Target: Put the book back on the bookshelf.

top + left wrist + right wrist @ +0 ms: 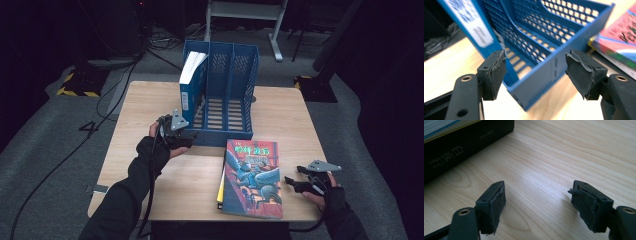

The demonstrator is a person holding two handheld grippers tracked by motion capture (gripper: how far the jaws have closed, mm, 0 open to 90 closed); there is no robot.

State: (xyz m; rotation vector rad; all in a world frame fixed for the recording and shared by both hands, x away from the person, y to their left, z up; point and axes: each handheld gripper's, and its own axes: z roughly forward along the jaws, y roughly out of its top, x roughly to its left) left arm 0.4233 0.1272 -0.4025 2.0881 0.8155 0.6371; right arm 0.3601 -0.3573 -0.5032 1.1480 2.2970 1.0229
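Blue file rack (222, 95) stands at the far middle of the wooden counter (285, 115), three slots open toward the near side. A blue-spined book (189, 82) leans upright in its left slot, apparently already shelved; the middle and right slots are bare.

Illustrated book (252, 177) lies flat at the near right of the counter, cover up, on top of a second volume with a yellow edge peeking out at its left side. Likely next for the rack.

Left gripper (187, 137) sits at the rack's near left corner, jaws released and spread, nothing between the pads. The left gripper view puts that corner (534, 85) squarely between the jaws, untouched, with the leaning book's label (475, 23) at upper left — detail the high view blurs.

Right gripper (295, 182) rests low just right of the illustrated book, jaws released, empty. The right gripper view shows bare wood between its pads (496, 205) and a dark book spine (461, 147) with pale lettering, unseen from above.
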